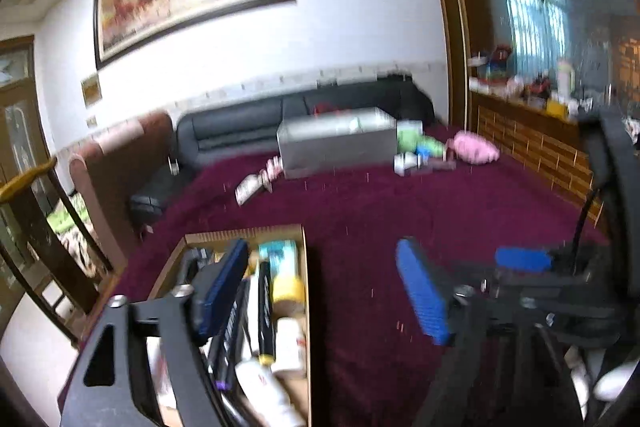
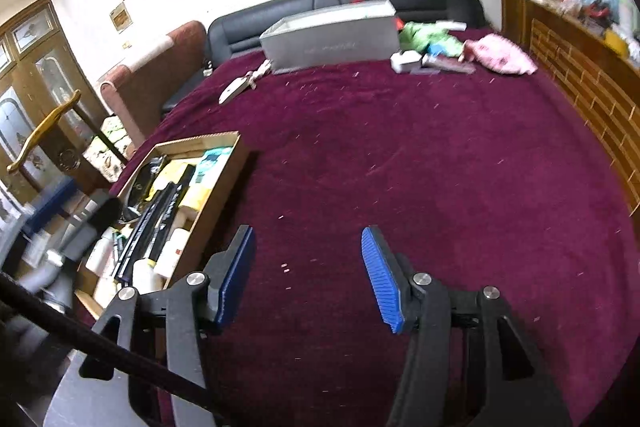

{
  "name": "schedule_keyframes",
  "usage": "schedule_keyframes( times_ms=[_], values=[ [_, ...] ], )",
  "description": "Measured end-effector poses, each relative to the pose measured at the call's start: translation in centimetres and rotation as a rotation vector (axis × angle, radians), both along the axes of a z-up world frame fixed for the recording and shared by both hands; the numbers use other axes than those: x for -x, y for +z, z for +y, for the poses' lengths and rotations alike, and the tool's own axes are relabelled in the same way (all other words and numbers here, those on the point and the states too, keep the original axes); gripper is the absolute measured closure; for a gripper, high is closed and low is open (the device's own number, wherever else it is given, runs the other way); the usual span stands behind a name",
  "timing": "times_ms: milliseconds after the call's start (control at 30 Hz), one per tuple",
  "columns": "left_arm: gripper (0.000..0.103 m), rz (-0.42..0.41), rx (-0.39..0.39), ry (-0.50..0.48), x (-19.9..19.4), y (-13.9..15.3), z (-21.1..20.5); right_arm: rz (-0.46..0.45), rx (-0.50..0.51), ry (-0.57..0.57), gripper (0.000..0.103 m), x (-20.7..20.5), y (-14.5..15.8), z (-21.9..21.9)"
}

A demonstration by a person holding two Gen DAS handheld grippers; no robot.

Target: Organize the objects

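My left gripper (image 1: 324,291) hangs with its blue pads spread wide and nothing between them, its left finger over the cardboard box (image 1: 305,267) and its right finger over the maroon cloth (image 1: 360,211). My right gripper (image 2: 308,275) is likewise spread and holding nothing, above bare cloth just right of the box (image 2: 224,195). The box sits at the near left edge of the table, packed with bottles, tubes and dark flat items lying lengthwise. Well apart, at the far side, stands a grey rectangular bin (image 2: 332,41); to its right lie a green thing (image 2: 424,37), a pink bundle (image 2: 500,59) and a small white object (image 2: 406,61), possibly a bottle, though the blur leaves me unsure.
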State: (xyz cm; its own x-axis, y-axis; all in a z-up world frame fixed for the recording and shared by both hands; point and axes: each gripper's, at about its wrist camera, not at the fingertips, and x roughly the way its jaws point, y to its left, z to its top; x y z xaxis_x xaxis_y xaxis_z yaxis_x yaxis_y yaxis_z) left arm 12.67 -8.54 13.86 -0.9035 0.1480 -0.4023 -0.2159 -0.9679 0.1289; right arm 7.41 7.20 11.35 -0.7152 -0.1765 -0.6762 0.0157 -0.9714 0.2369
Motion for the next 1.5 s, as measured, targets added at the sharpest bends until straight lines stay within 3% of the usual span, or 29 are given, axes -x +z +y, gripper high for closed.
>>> schedule_keyframes(
  times_ms=[133,233,300,333,467,700,867,1033,1200,1367,1500],
  values=[
    [0.005,0.044,-0.019,-0.068,-0.6,2.3,0.2,0.081,-0.017,-0.011,0.045,-1.2,1.1,0.3],
    [0.005,0.067,-0.013,-0.047,-0.9,3.0,0.2,0.157,-0.021,-0.029,0.041,-2.4,2.2,0.0],
    [0.005,0.088,-0.004,0.016,-1.3,2.9,0.0,0.216,-0.049,-0.057,0.032,-3.2,2.9,-0.6],
    [0.005,0.082,-0.012,0.041,-1.3,2.9,-0.3,0.250,-0.074,-0.084,0.021,-3.7,3.2,-1.0],
    [0.005,0.001,-0.107,0.032,-1.0,2.5,-1.7,0.335,-0.159,-0.167,0.019,-4.7,3.4,-2.6],
    [0.005,-0.052,-0.154,0.144,-0.6,1.1,-4.1,0.250,-0.147,-0.189,0.019,-3.6,1.6,-3.0],
    [0.005,-0.083,-0.173,0.200,-0.3,-0.3,-5.6,0.252,-0.152,-0.190,0.019,-4.4,1.5,-3.5],
    [0.005,-0.104,-0.240,0.202,0.0,-1.1,-7.6,0.264,-0.193,-0.172,0.019,-4.7,1.4,-5.1],
    [0.002,-0.120,-0.276,0.214,0.3,-2.0,-9.1,0.203,-0.230,-0.129,0.019,-3.8,0.2,-6.7],
    [0.002,-0.194,-0.316,0.214,1.2,-3.7,-10.5,0.175,-0.276,-0.096,0.019,-3.5,-0.8,-8.5],
    [0.002,-0.239,-0.294,0.281,1.9,-5.3,-11.2,0.165,-0.306,-0.074,0.019,-3.1,-1.2,-9.6]
  ],
)
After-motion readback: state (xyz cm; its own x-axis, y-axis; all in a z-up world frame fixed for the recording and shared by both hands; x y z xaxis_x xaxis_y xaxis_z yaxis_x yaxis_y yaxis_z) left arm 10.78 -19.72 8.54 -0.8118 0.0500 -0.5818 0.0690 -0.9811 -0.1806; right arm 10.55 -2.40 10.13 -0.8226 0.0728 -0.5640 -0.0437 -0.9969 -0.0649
